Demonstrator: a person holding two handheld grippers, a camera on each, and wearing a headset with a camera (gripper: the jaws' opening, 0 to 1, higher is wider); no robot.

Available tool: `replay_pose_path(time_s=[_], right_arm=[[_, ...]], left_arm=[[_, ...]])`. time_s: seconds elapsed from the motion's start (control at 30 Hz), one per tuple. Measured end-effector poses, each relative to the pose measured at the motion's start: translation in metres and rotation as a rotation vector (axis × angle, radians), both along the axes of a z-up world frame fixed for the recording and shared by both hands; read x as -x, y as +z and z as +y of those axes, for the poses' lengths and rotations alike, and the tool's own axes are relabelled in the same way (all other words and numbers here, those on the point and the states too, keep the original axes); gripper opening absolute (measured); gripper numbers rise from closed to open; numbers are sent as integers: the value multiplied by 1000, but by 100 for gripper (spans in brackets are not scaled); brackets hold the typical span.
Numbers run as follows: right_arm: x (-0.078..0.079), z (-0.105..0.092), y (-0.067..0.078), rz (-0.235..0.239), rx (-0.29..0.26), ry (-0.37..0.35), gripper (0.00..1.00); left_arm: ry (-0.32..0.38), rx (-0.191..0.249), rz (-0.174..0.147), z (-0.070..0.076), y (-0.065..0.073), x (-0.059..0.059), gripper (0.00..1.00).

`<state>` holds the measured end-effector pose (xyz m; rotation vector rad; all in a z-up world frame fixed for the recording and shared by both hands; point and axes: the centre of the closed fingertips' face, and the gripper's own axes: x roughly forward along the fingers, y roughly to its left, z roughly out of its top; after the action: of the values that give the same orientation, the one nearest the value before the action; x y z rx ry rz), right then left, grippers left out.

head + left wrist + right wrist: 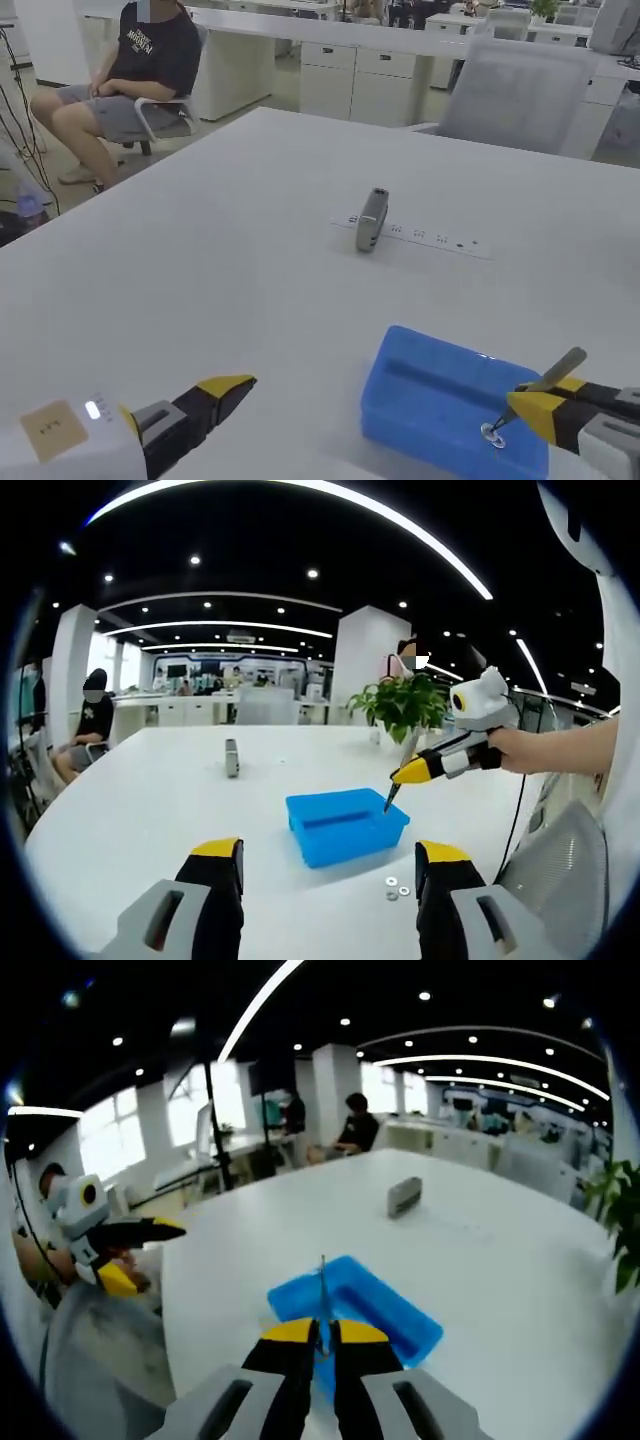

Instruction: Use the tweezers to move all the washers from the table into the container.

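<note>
The blue container [440, 385] sits on the white counter [220, 250], and everything else is placed from it. The right gripper [530, 405] hangs over the container's near right part with its jaws pressed together on the tweezers [548, 380]. In the right gripper view the thin metal shaft of the tweezers [322, 1290] rises from between the closed yellow jaw tips of the right gripper [322, 1332] and points down over the blue container [400, 1320]. At the tweezers' tip, over the container, a small ring that looks like a washer [493, 433] is pinched. The left gripper [228, 390] is to the left of the container, well apart from it and above the counter. In the left gripper view its jaws stand wide apart with nothing between them [328, 865]. That view also shows loose washers [397, 886] lying on the counter just beside the blue container [345, 825], off its corner nearest the camera. The right gripper [410, 772] holds the tweezers [390, 798] above the container's far side. Beyond the container, farther across the counter, a grey device [372, 218] rests on a white power strip [430, 238]. A potted plant [400, 705] stands behind the container. A seated person [140, 70] is past the counter's far left edge.
</note>
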<state>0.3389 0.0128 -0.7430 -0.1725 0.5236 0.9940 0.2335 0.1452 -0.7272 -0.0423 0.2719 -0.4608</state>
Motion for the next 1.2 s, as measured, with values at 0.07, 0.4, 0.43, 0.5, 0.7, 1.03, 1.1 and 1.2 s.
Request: replay_pose_path(time_s=[0.07,0.4,0.43,0.5,0.7,1.03,1.1,1.2], right_arm=[[-7,2,-4,8,2,-10,3],[-30,9,-32,45,54,-21,3],[-32,9,-34,46,60,-22,3],[-35,8,-39,52,69,-22,3],[-40,4,-56,76,101,-27,3],[-48,-2,-68,99,106,-47,3],[-49,-2,-69,100,108,-48,3],[-50,-3,-70,102,105,-49,3]], left_arm=[[0,-1,0,0,0,0,70],[3,0,0,0,0,0,70],[3,-1,1,1,0,0,70],[3,-4,4,1,-1,0,70],[5,0,4,1,-1,0,70],[-1,-6,14,0,-3,0,69],[-2,-7,15,0,-3,0,69],[-3,-9,17,0,-4,0,69]])
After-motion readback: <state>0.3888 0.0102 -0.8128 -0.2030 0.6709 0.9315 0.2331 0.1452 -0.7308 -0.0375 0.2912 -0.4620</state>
